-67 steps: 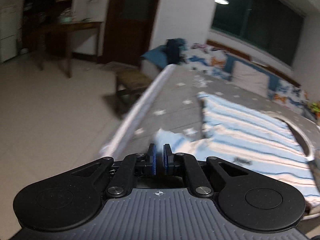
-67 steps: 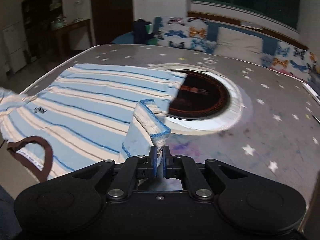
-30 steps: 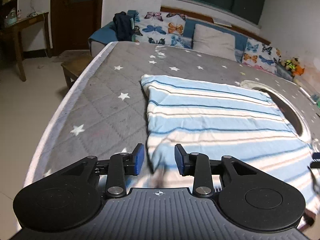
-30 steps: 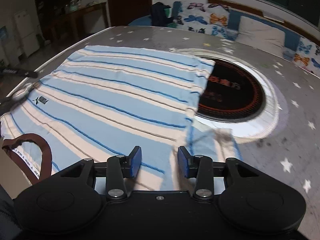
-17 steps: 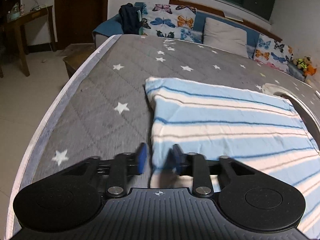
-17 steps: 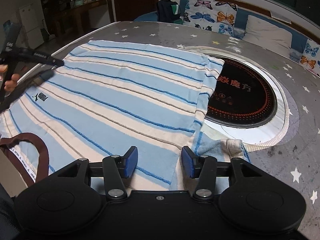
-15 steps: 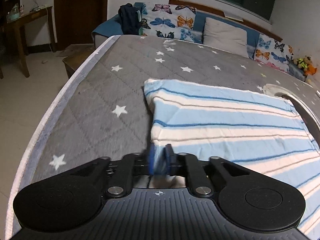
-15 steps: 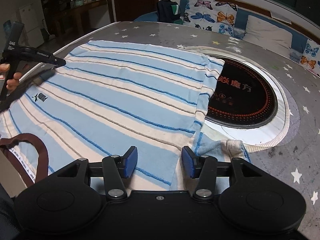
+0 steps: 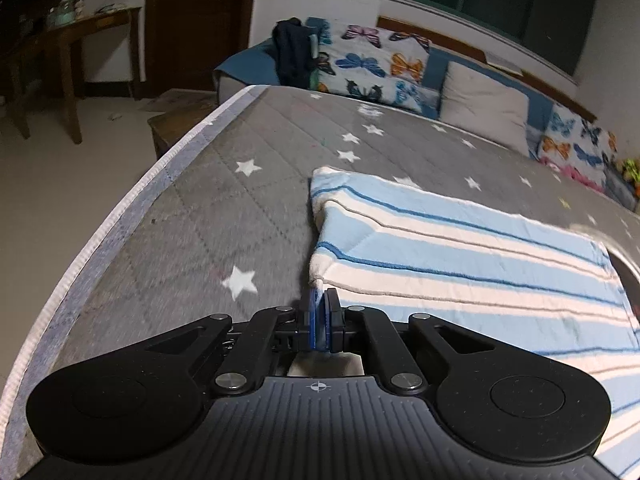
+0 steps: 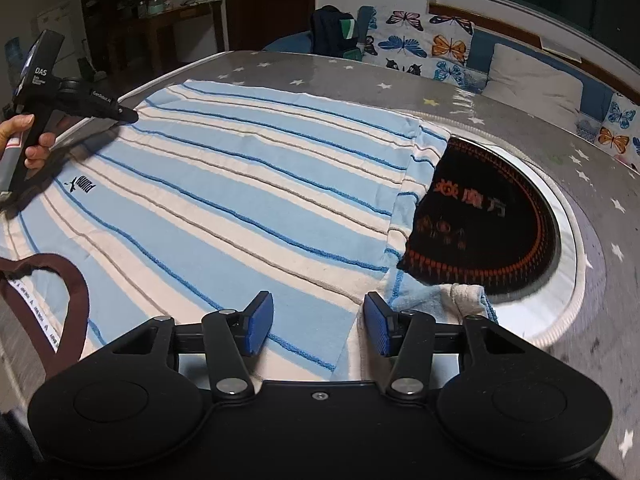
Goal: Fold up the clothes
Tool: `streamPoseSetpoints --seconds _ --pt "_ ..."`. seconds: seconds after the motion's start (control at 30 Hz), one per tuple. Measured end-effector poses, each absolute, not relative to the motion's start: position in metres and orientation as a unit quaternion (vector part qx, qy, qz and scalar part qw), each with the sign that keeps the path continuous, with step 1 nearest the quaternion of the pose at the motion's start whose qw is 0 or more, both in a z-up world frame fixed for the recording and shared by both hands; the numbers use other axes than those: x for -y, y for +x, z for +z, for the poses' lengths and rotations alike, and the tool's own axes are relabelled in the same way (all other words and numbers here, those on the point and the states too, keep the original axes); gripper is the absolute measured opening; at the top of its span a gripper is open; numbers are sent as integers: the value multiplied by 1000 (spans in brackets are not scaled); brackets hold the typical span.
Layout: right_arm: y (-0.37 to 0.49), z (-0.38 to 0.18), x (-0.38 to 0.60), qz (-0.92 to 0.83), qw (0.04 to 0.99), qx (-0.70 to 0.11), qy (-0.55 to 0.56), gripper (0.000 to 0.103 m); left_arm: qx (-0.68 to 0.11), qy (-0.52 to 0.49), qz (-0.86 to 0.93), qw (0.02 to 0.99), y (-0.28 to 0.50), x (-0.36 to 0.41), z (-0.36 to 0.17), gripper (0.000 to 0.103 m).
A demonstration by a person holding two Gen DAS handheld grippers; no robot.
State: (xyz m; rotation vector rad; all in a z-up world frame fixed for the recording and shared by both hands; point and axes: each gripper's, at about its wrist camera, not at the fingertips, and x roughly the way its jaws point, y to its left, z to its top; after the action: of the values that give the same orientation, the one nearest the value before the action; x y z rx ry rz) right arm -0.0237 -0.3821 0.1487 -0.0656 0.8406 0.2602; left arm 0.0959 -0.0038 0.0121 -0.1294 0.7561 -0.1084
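Observation:
A light-blue and white striped shirt [image 10: 248, 208] with a brown collar [image 10: 76, 296] lies flat on the grey star-patterned mattress [image 9: 224, 208]; it also shows in the left wrist view [image 9: 460, 256]. My left gripper [image 9: 319, 312] is shut on the shirt's left edge and lifts it slightly. From the right wrist view the left gripper [image 10: 124, 114] is at the shirt's far left side. My right gripper [image 10: 318, 326] is open above the shirt's near right part, beside its folded-in right sleeve [image 10: 440, 300].
A round black and orange mat with a white rim [image 10: 492, 216] lies on the mattress right of the shirt. Butterfly-print cushions [image 9: 372, 64] and a pillow line the far side. The mattress edge [image 9: 132, 208] drops to the floor on the left, with a wooden table [image 9: 80, 40] beyond.
My left gripper has shut on the shirt's left edge and raised it a little. My right gripper, which let go of the sleeve earlier, stays open over the shirt.

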Motion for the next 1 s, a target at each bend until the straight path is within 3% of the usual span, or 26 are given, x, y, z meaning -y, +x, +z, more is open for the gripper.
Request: streamPoseSetpoints --seconds 0.47,0.63,1.0 --pt "-25 157 407 87 914 -396 -22 54 -362 -56 -66 928 66 -10 30 9" --pt "-54 163 430 55 915 -400 -1 54 -354 -40 -77 931 30 -12 40 26" --pt "-92 159 462 -8 912 -409 32 54 -327 35 -61 942 -52 -17 56 36"
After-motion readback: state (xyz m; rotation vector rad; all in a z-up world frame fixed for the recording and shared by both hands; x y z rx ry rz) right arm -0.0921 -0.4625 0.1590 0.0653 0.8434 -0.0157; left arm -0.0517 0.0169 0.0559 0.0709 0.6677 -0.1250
